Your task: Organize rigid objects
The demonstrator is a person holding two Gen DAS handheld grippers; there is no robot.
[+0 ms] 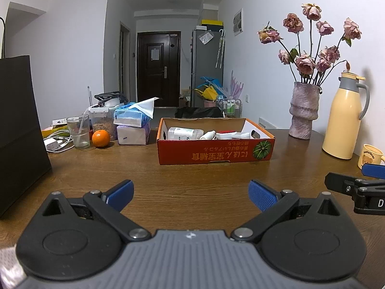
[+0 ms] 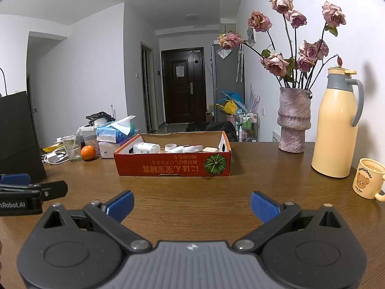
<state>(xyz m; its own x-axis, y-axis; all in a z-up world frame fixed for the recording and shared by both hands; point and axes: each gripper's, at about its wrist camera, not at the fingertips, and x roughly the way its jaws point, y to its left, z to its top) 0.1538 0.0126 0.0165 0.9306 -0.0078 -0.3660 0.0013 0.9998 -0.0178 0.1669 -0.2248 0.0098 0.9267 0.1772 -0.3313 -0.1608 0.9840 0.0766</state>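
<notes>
An orange cardboard box stands in the middle of the wooden table, holding a white bottle and several small white items, one with a red part. My left gripper hovers low over the table in front of the box, open and empty. Beside it, my right gripper is also open with nothing between its blue pads. Each gripper shows at the edge of the other's view.
A black paper bag stands at the left. Behind it lie a glass, an orange, chargers and tissue packs. At the right stand a vase of dried roses, a yellow thermos and a bear mug.
</notes>
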